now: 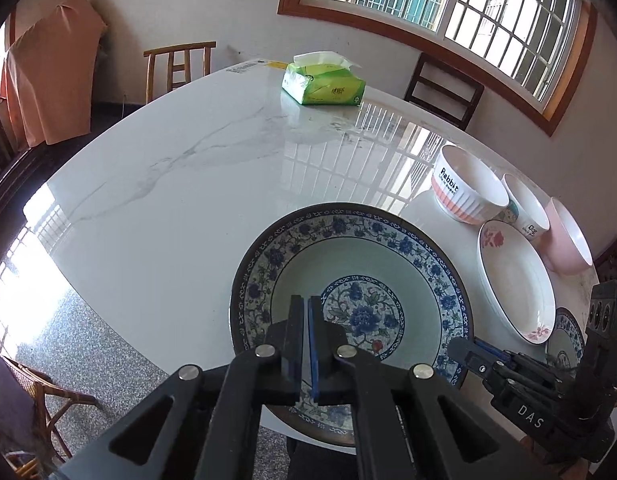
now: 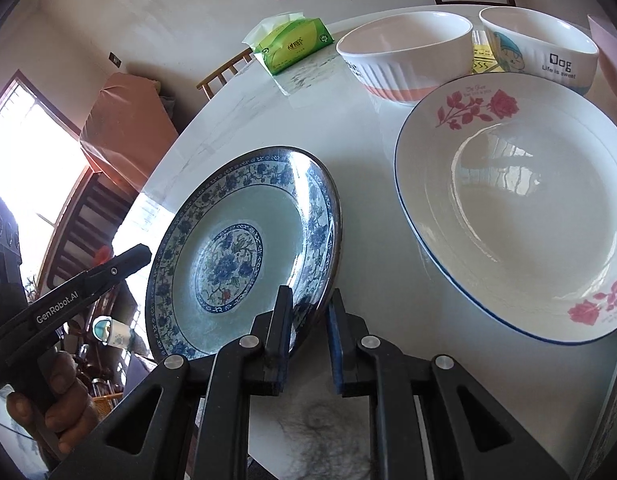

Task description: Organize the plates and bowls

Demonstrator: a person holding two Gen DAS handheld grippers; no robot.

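Observation:
A blue floral plate (image 1: 350, 280) (image 2: 244, 256) is tilted over the near table edge. My right gripper (image 2: 308, 312) is shut on its right rim; it shows in the left wrist view (image 1: 468, 350). My left gripper (image 1: 305, 304) is shut and empty above the plate's near side; it also shows in the right wrist view (image 2: 140, 254). A white rose plate (image 1: 516, 280) (image 2: 520, 208) lies to the right. Behind it stand a white and pink Rabbit bowl (image 1: 468, 184) (image 2: 404, 56), a Dog bowl (image 1: 526, 208) (image 2: 540, 48) and a pink bowl (image 1: 570, 236).
A green tissue pack (image 1: 324, 84) (image 2: 292, 46) lies at the far side of the white marble table (image 1: 188, 184). Another blue patterned plate (image 1: 564, 340) peeks out at the right. Wooden chairs (image 1: 180, 68) stand around the table.

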